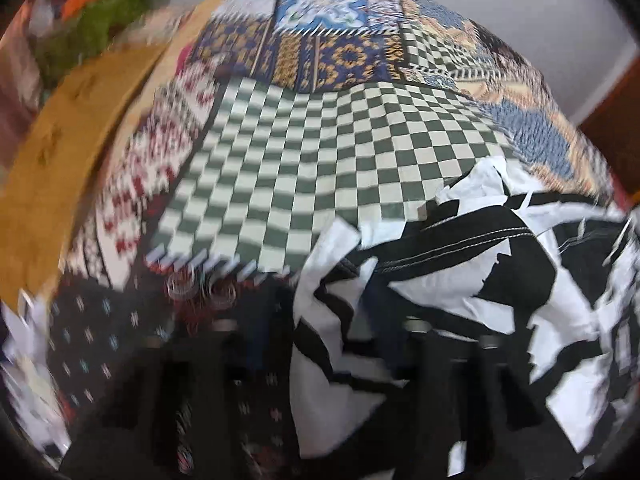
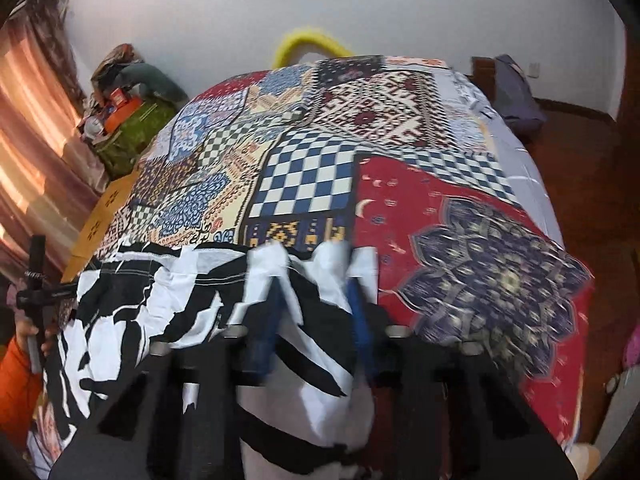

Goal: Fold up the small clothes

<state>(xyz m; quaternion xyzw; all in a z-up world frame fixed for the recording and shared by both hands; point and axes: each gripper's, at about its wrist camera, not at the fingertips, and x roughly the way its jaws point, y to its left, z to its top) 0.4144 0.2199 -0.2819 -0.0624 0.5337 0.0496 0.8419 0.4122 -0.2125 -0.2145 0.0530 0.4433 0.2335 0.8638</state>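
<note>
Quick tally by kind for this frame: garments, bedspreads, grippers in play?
Black-and-white garment: 1
Patchwork bedspread: 1
Grippers: 2, left gripper and right gripper
Total: 4

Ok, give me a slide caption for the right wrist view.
Right gripper pinching a black-and-white garment on a patchwork bedspread.

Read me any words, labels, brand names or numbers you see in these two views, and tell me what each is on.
None can be read.
Black and white garment: torn-looking shapes only, no letters made out.
Patchwork bedspread: patterns only.
Orange box on the far clutter: any print is too small and blurred to read.
</note>
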